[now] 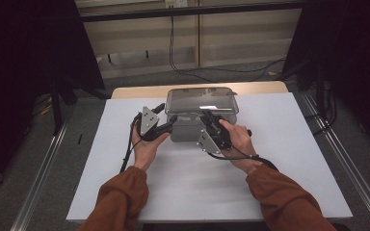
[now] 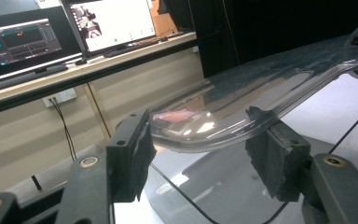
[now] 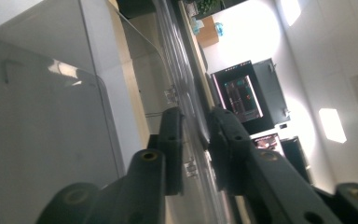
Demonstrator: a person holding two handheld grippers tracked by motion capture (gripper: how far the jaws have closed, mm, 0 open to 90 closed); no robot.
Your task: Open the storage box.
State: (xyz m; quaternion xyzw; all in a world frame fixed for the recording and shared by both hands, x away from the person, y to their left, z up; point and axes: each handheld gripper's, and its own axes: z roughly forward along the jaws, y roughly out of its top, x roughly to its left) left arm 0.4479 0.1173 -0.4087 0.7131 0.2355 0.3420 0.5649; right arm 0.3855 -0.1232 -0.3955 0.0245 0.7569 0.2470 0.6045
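Observation:
A clear plastic box (image 1: 183,133) with a clear lid (image 1: 202,98) stands at the back middle of the white table. My left gripper (image 1: 171,123) is at the box's front left corner. In the left gripper view the lid's rounded corner (image 2: 261,79) lies between the jaws of this gripper (image 2: 200,149), and both pads touch its rim. My right gripper (image 1: 207,116) is at the lid's front edge, right of the middle. Seen through the right gripper view, its jaws (image 3: 196,144) stand narrow around the lid's thin rim (image 3: 192,122), beside the box wall (image 3: 37,140).
The table's white cover (image 1: 279,159) has free room to the right, left and front of the box. Metal rails (image 1: 347,163) run along both sides of the table. Monitors (image 2: 23,42) stand on a bench beyond the table. Cables lie on the floor behind it.

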